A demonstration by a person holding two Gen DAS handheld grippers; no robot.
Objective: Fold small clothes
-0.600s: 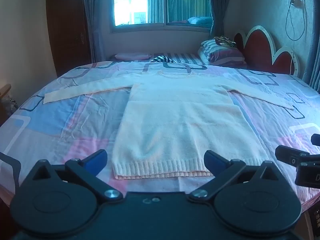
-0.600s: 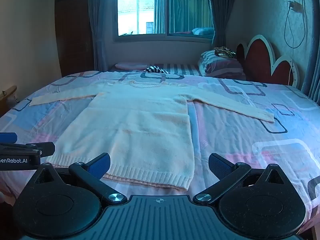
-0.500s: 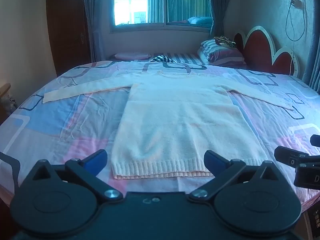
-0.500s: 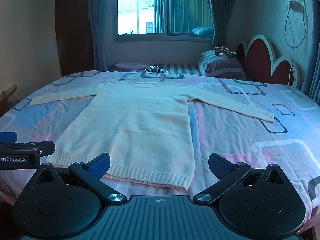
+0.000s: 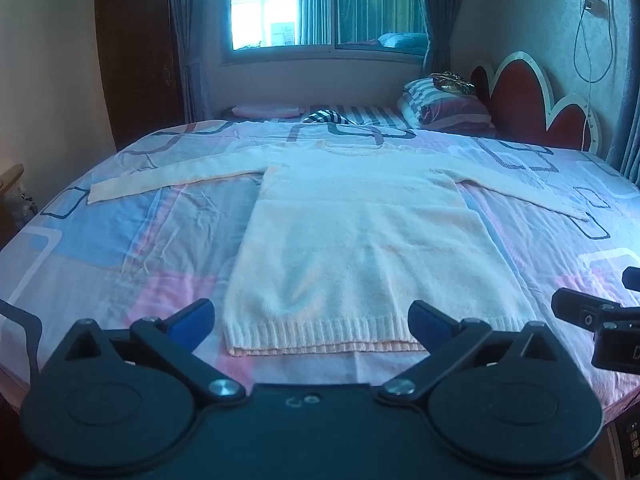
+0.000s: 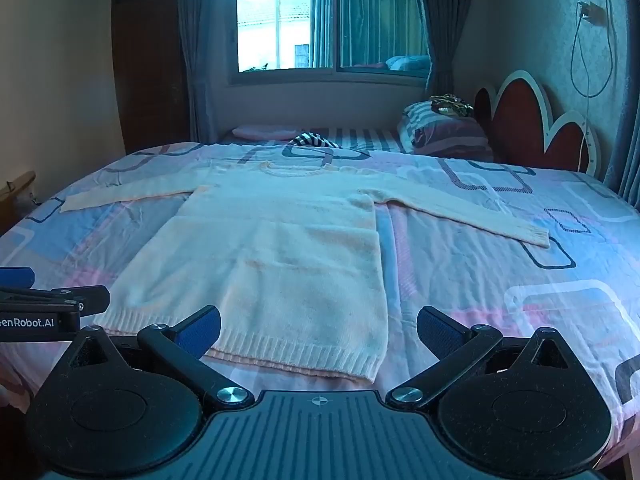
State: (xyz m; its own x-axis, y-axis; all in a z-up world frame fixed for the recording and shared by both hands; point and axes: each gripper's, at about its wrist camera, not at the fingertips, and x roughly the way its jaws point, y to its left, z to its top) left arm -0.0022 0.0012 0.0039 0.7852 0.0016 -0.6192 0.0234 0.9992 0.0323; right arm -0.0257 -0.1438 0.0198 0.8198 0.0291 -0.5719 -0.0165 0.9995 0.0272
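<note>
The sweater (image 5: 360,248) lies flat on the bed (image 5: 100,248), just ahead of both spread, empty grippers, left gripper (image 5: 311,316) and right gripper (image 6: 319,326). Each should pinch one hem corner evenly.

White letters that read "enRobot.AI" stand on the black side of the left gripper (image 6: 48,312), seen at the left edge of the right wrist view; the start of the word is cut off by the edge. In the left wrist view, a single white letter "D" shows on the black body of the right gripper (image 5: 600,320) at the right edge, and the rest of that word is cut off too. No other words or numbers can be read anywhere else.
</note>
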